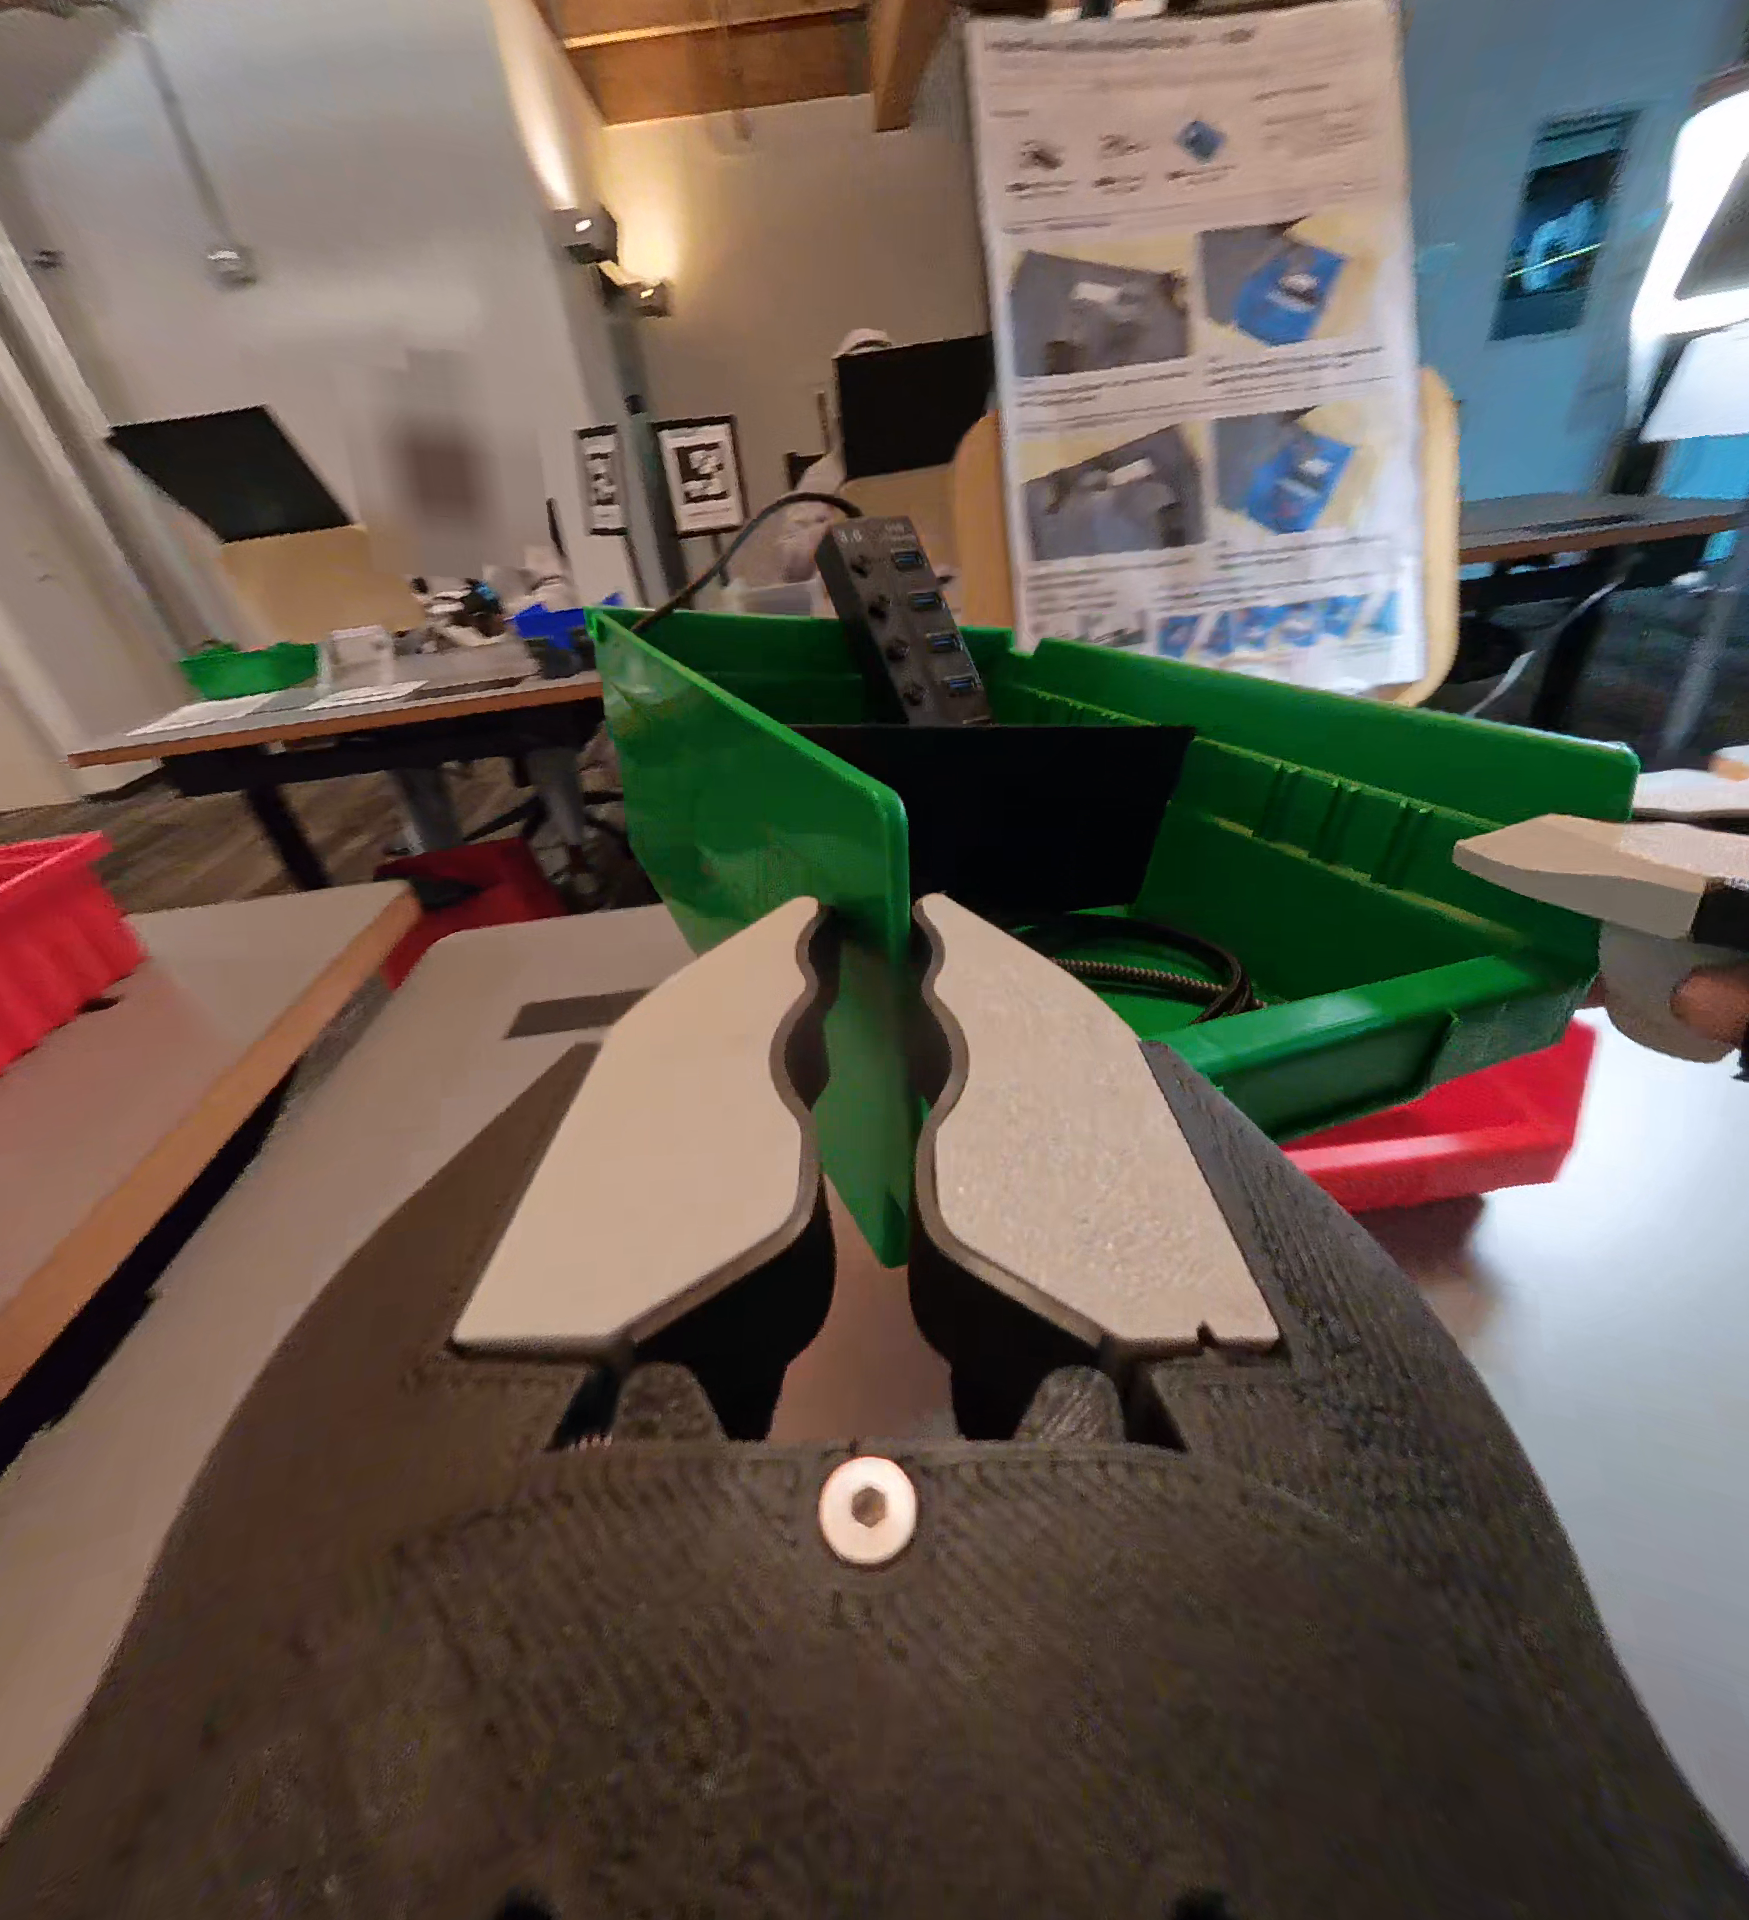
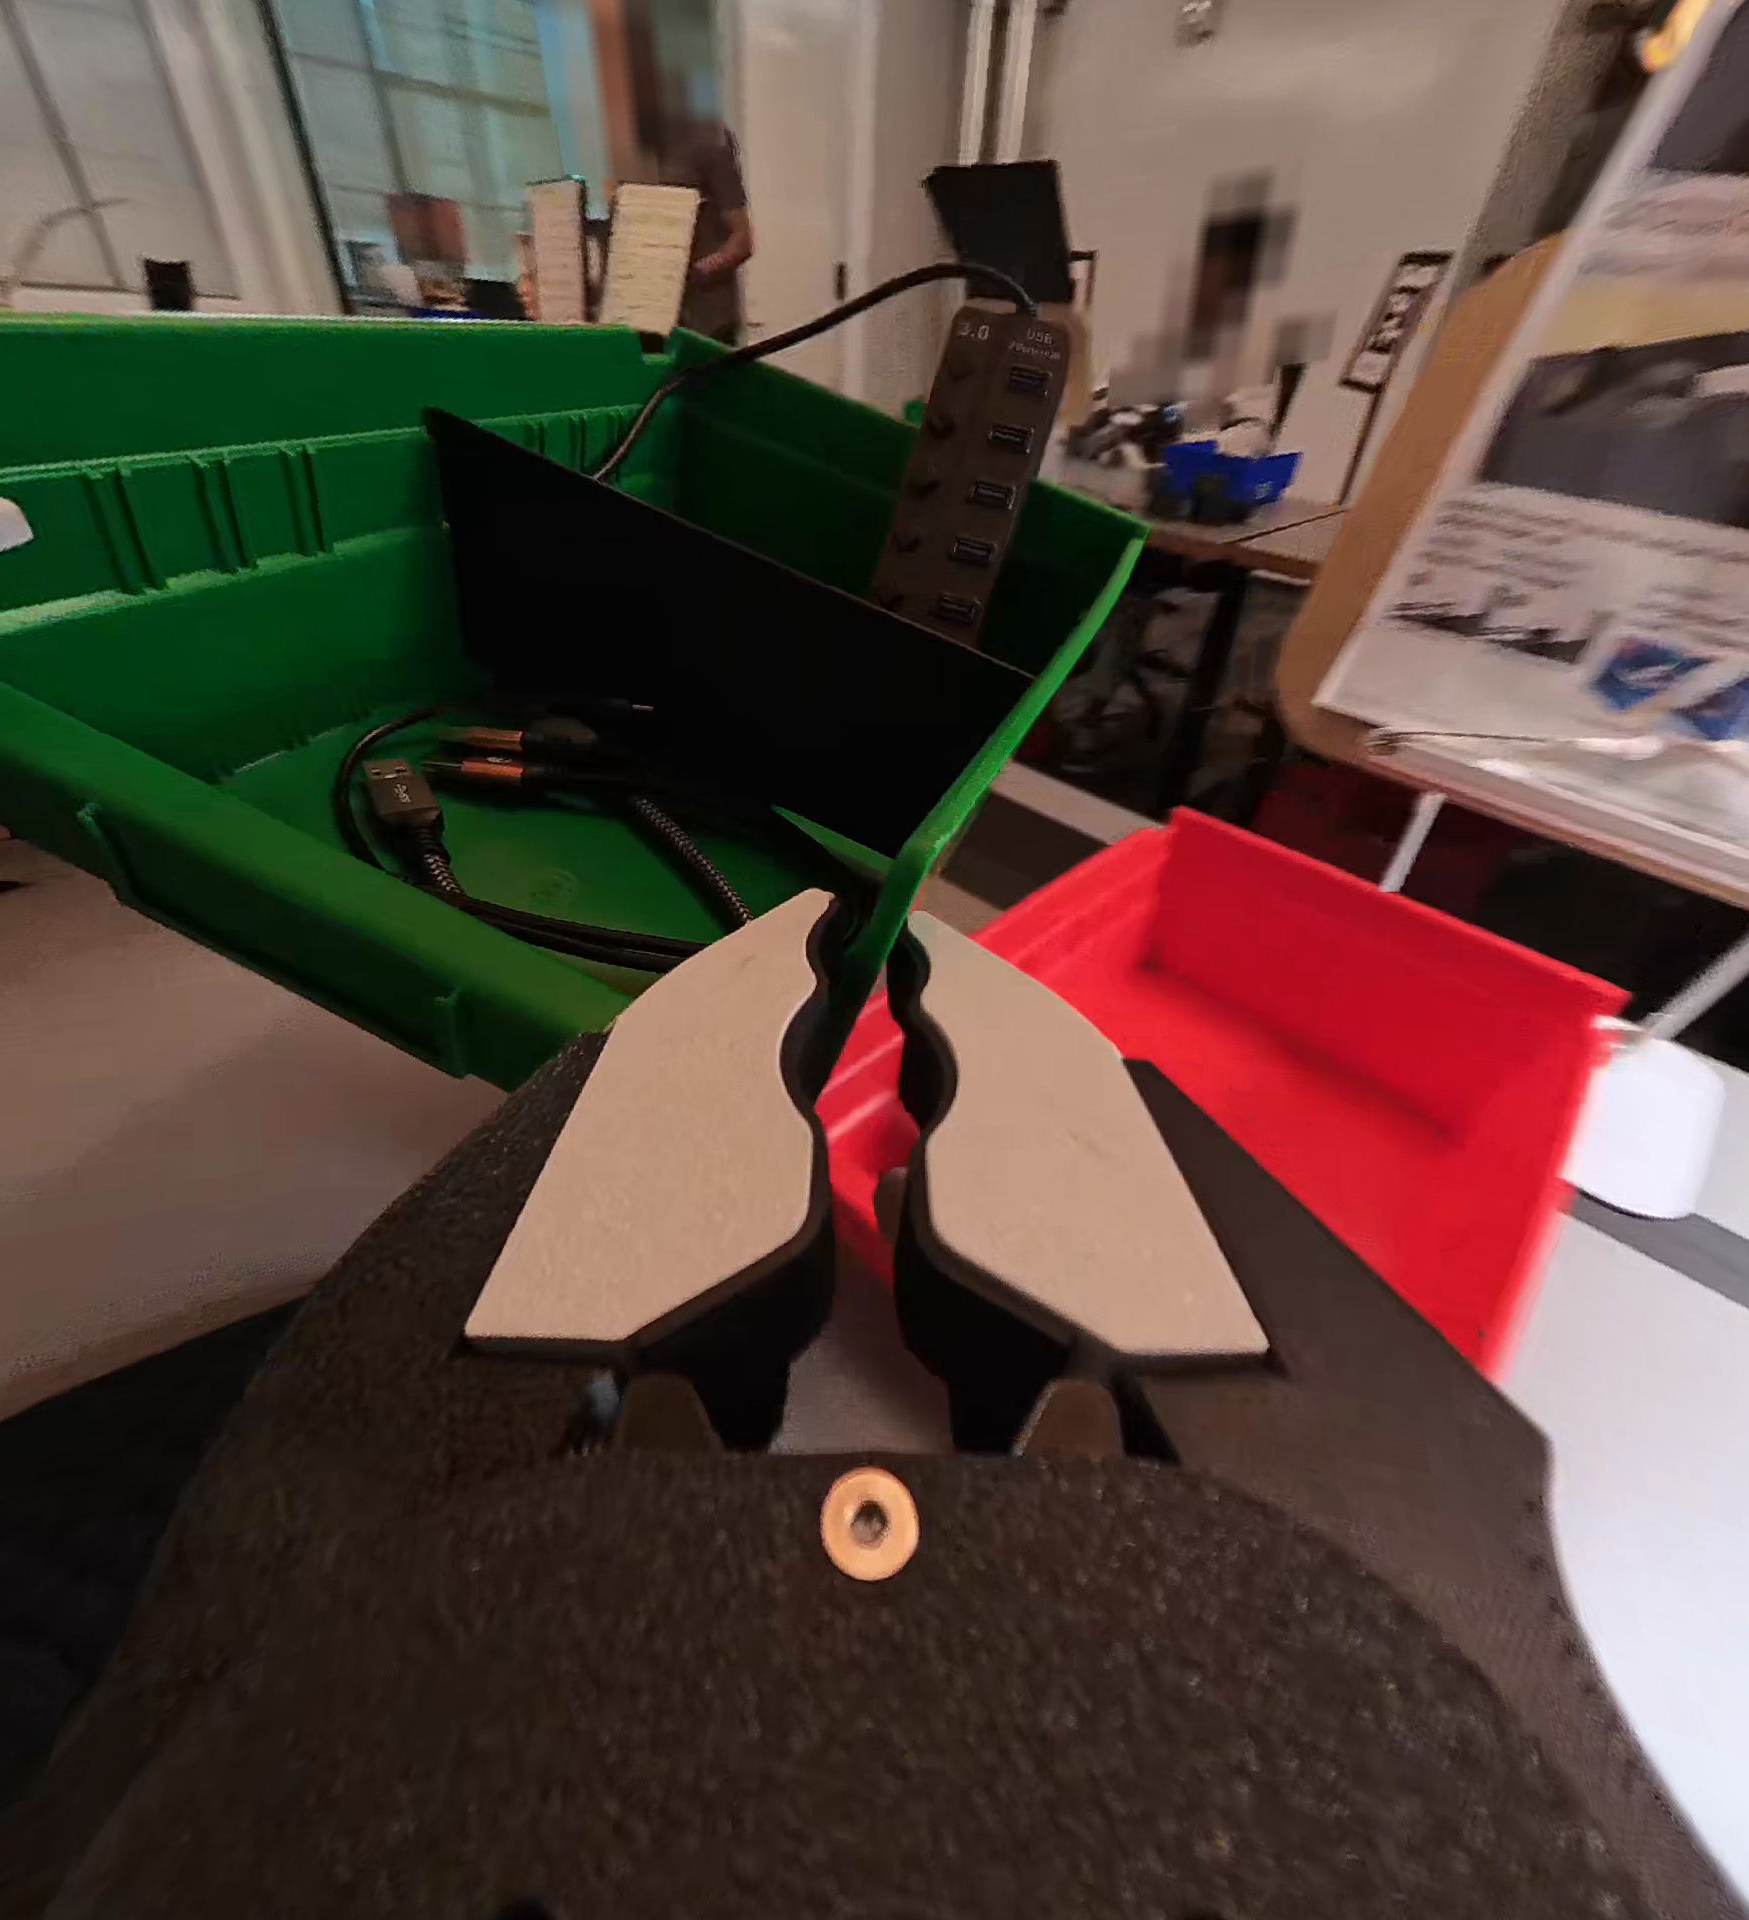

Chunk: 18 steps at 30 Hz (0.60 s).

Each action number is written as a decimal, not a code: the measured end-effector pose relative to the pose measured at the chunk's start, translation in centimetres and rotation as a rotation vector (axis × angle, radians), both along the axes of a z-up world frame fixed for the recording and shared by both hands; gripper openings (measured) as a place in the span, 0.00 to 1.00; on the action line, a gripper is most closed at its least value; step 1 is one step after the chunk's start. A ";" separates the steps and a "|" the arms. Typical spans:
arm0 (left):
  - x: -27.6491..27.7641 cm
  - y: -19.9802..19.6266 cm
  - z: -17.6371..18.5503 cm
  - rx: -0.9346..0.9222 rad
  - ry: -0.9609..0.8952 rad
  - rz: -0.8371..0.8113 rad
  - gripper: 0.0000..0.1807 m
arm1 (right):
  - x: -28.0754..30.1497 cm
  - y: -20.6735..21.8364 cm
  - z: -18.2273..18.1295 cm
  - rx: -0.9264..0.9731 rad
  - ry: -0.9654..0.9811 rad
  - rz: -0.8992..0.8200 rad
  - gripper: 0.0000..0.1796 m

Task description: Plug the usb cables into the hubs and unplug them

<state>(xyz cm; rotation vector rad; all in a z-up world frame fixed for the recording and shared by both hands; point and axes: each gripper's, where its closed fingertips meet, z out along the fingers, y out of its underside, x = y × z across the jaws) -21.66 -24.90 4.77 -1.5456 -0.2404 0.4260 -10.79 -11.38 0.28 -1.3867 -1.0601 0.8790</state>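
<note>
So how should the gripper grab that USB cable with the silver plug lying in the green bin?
Probably by the dark plug housing just behind the silver tip of the USB cable, coming down from above. It lies flat on the floor of the green bin, whose walls block a sideways approach, and the housing is rigid, unlike the braided cord.

Black divider (image 1: 995,800) hides the hub's (image 1: 906,623) base.

A lab or workshop room: work tables (image 1: 350,717) cluttered with parts bins (image 1: 246,665), an instruction poster (image 1: 1202,343) on a stand, and marker tags (image 1: 698,475) framed on the wall.
</note>
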 end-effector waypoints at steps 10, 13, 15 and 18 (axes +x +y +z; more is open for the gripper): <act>-7.5 -2.8 -9.2 -0.048 -0.136 0.019 0.05 | -6.0 -4.4 -10.6 -0.035 -0.161 0.096 0.07; -8.0 -1.7 -11.4 0.008 -0.164 -0.021 0.05 | -5.6 -3.8 -11.7 0.015 -0.174 0.058 0.07; -7.8 -0.7 -12.3 0.014 -0.175 -0.031 0.05 | -5.0 -3.2 -12.1 -0.001 -0.174 0.050 0.08; -7.4 0.8 -14.1 -0.047 -0.186 -0.037 0.05 | -4.0 -2.3 -13.4 -0.016 -0.213 0.040 0.09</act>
